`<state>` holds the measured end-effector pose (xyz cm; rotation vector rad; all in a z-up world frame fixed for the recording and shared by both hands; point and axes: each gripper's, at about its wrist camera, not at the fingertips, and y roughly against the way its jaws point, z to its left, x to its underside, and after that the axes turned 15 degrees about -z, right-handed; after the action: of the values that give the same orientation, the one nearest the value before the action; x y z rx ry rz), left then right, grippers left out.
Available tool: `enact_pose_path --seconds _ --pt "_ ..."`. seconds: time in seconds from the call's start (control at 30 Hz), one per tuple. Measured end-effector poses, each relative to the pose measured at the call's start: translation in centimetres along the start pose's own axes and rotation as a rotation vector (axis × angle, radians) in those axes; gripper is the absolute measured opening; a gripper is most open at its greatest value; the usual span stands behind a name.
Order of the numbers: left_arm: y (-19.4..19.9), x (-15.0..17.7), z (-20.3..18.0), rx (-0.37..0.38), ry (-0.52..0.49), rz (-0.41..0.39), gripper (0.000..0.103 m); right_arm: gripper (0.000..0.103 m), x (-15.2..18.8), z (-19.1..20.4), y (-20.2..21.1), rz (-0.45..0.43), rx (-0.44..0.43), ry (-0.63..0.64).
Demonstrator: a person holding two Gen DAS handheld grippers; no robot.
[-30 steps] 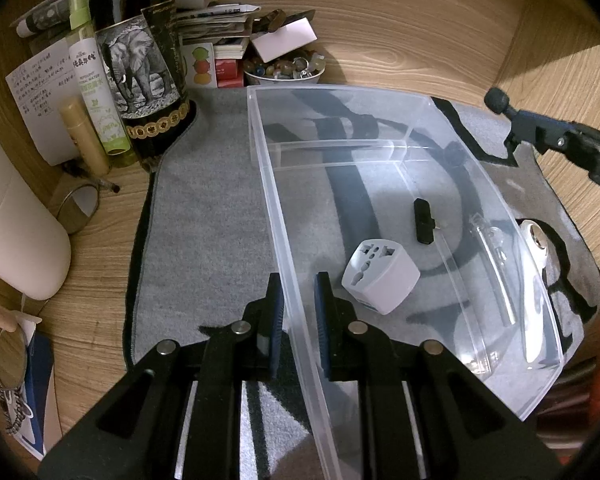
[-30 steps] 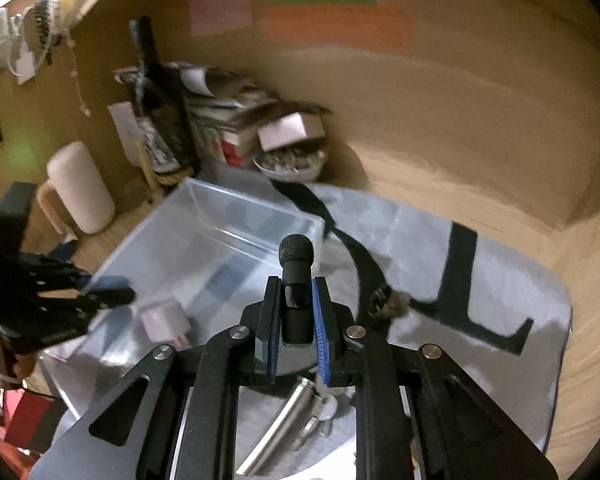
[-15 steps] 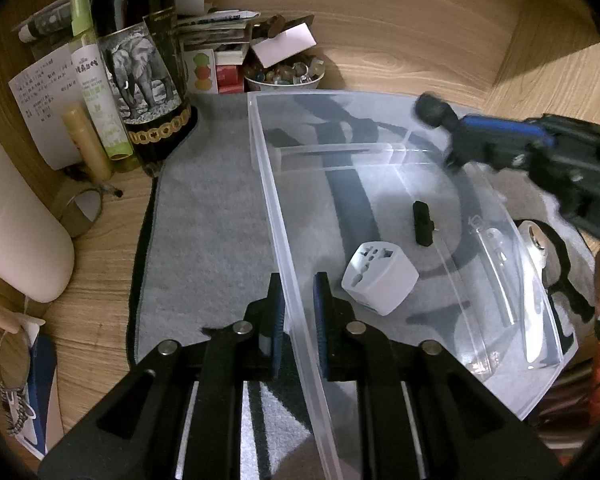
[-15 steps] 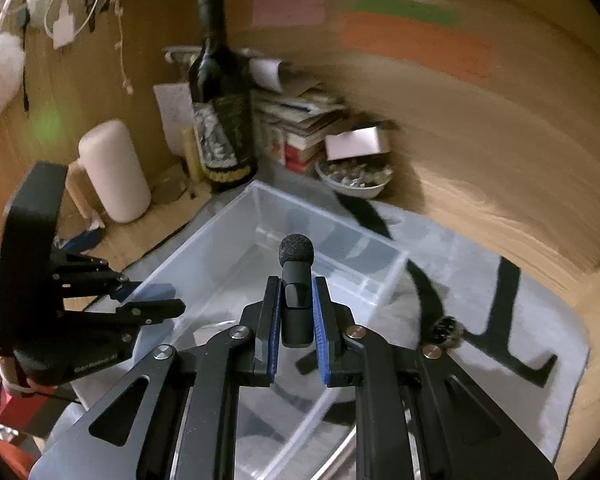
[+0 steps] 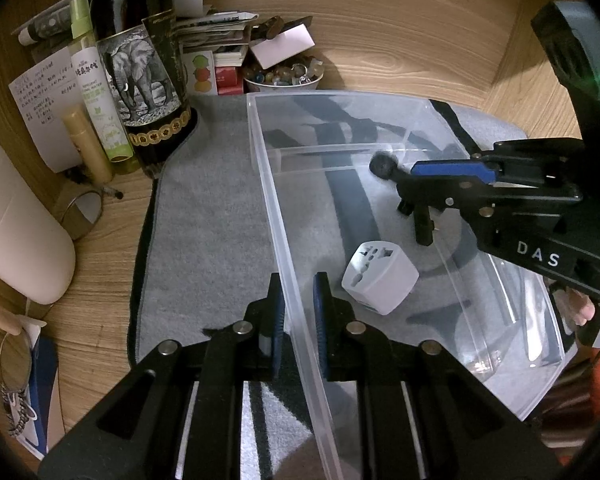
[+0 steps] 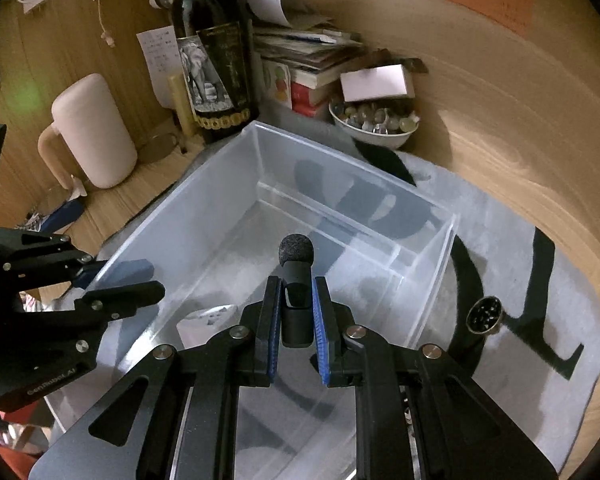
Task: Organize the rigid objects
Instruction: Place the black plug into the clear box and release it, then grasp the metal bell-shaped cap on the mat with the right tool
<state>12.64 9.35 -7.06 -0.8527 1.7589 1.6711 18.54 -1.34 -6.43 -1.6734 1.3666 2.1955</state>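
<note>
A clear plastic bin (image 5: pixel 268 184) stands on a grey mat; it also shows in the right wrist view (image 6: pixel 340 168). My left gripper (image 5: pixel 298 292) is shut on the bin's left wall. My right gripper (image 6: pixel 296 300) is shut on a small black microphone (image 6: pixel 296 264) with a foam tip and holds it over the bin's inside; in the left wrist view the microphone (image 5: pixel 384 166) sticks out of that gripper above the bin. In the bin lie a white travel adapter (image 5: pixel 380 276) and a small black clip (image 5: pixel 422 226).
A dark wine bottle (image 5: pixel 140 64), a green spray bottle (image 5: pixel 96 80), papers, books and a bowl of beads (image 5: pixel 284 76) crowd the back left. A white jug (image 6: pixel 92 132) stands left. A round metal piece (image 6: pixel 484 314) lies on the mat right of the bin.
My right gripper has carried the microphone leftwards from beside the bin to above its inside. My left gripper has kept its hold on the bin wall.
</note>
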Motion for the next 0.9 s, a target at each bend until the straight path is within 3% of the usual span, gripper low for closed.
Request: enact_pose_path --seconds 0.03,0.17,0.53,0.9 --pt "0.0 0.0 0.0 0.000 0.000 0.000 0.014 0.015 0.0 0.0 0.0 0.003 0.002 0.002" --pt "0.0 0.0 0.0 0.000 0.000 0.000 0.014 0.041 -0.1 0.1 0.6 -0.026 0.009 0.008" --pt "0.0 0.0 0.0 0.002 0.000 0.000 0.014 0.042 -1.2 -1.0 4.4 -0.144 0.056 -0.009" --pt "0.0 0.0 0.0 0.003 0.001 0.001 0.014 0.042 -1.5 -7.7 7.6 -0.209 0.156 -0.146"
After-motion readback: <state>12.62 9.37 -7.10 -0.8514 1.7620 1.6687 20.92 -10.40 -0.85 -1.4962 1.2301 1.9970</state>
